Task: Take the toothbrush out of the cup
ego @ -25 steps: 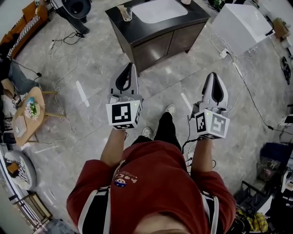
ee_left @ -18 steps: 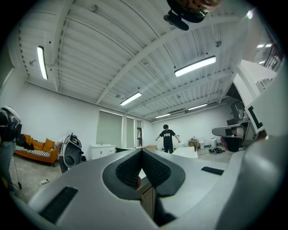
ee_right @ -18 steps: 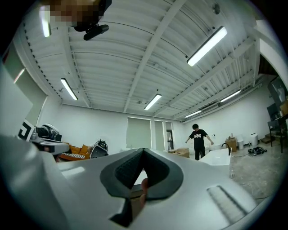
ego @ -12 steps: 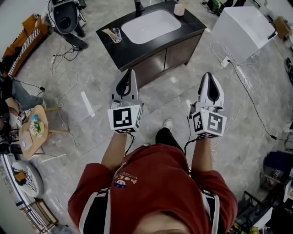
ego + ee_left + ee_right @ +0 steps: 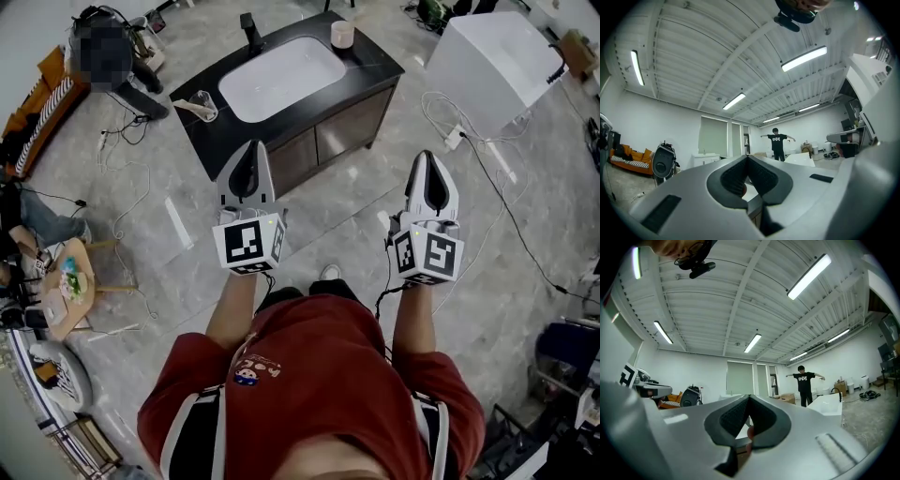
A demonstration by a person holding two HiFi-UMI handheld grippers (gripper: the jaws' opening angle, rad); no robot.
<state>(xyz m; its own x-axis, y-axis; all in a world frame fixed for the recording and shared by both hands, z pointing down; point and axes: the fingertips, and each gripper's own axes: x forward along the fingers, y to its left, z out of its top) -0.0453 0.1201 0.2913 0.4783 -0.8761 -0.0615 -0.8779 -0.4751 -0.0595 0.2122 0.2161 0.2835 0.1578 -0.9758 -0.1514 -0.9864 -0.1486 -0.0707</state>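
On the left end of a black-topped vanity (image 5: 375,67) with a white basin stands a clear glass cup (image 5: 203,106), and a toothbrush (image 5: 186,106) leans out of it to the left. My left gripper (image 5: 247,147) is held level over the floor, short of the vanity's front edge, shut and empty. The right gripper (image 5: 428,156) is alongside it over the floor to the right of the cabinet, also shut and empty. In the left gripper view the left gripper (image 5: 748,157) has its jaws together; the right gripper view shows the same of the right gripper (image 5: 749,397).
A black faucet (image 5: 250,29) and a white cup (image 5: 343,34) stand behind the basin. A white box (image 5: 495,52) is at the right with cables (image 5: 487,150) on the floor. A small wooden table (image 5: 67,286) is at the left. A person in black (image 5: 777,140) stands far across the room.
The vanity has slid down and nearer in the head view as I walk towards it. Both grippers have come forward together and stay shut.
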